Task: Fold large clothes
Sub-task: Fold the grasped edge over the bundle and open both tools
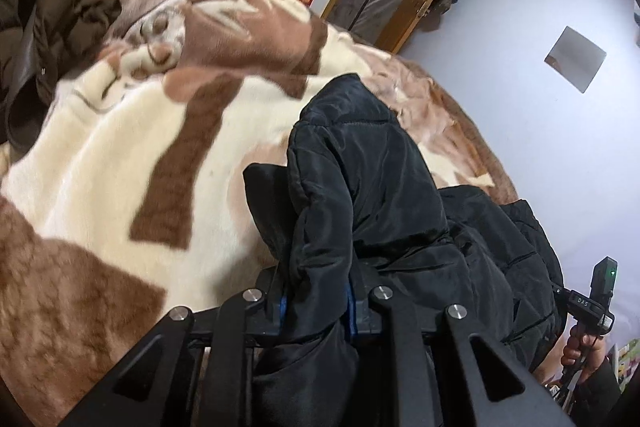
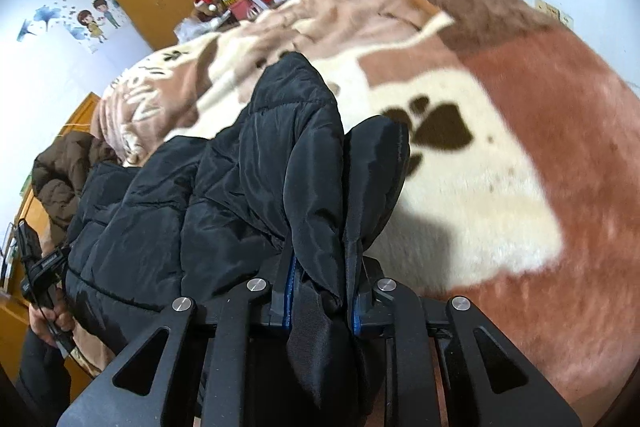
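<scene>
Left wrist view: the left gripper (image 1: 316, 301) has its fingers clamped on a bunched fold of the black puffer jacket (image 1: 360, 187), which hangs lifted above the bed's brown-and-cream blanket (image 1: 120, 155). The jacket looks padded, soft and slick-shelled, bulky rather than heavy; a hem or seam edge likely gives the surest hold. A brown coat (image 1: 60, 7) lies at the far left of the bed.

Right wrist view: the right gripper (image 2: 322, 303) grips another fold of the same jacket, fingers pinched on the fabric. To the right the blanket lies open, with room to spread the jacket; the bed's edge curves near the wall.
</scene>
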Tool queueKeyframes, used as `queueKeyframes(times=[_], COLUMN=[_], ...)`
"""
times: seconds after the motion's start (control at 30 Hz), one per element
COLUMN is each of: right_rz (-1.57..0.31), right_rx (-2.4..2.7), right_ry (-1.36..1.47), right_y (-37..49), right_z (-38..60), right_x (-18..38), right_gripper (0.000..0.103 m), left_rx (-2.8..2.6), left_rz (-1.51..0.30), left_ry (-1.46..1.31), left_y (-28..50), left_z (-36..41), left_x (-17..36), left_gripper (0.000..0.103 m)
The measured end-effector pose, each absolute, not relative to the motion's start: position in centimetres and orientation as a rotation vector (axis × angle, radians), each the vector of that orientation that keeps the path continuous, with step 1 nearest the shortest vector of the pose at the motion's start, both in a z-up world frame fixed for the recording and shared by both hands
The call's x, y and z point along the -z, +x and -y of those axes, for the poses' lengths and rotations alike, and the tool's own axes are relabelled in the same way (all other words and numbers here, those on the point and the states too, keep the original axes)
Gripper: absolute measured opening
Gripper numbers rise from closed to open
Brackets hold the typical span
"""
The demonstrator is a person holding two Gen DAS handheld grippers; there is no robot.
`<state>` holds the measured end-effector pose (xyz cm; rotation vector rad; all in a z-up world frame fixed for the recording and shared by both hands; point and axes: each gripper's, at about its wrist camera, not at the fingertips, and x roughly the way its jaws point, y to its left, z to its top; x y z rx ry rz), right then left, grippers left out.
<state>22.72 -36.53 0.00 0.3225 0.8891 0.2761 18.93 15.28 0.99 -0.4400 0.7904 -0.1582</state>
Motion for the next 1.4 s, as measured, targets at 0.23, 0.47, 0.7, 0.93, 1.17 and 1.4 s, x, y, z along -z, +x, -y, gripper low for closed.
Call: queueKeyframes(times=[0.23,0.47,0.7,0.93,1.17,1.4], right_rz=[-0.824,-0.793,-0.816,-1.008,-1.019,-0.811], right_rx=[-0.306,-0.342,-0.373,-0.237,-0.216,-0.200], right_ry=[0.309,0.300,0.248,0.311,0.359,0.285], right_y=[26.3,30.2,33.6,35.2,34.5,29.3], right_z=[35.2,32.0,26.0,28.5,30.2,30.3], right_x=[-2.7,-3.8,-1.3,7.2,6.4,0.3], right_gripper=[0.020,0.020,0.020,0.045,0.059,0.059], left_rx=[0.159,0.133,0.085,0.008,-0.055,-0.152], left_rz=[-0.727,-0.680,-0.678,-0.934,-0.904,-0.797], left_ry=[-0.439,-0.420,-0.384,-0.381,-0.392,-0.443], left_y=[21.9,25.0,27.7,29.9,29.5,24.8], left_z=[-16.4,-18.8,-22.9,-23.6,-23.4,-26.4], left_x=[-4.0,-5.9,-4.9,6.6,7.1,2.9], left_gripper=[0.019,0.015,0.011,0.014,0.039,0.048])
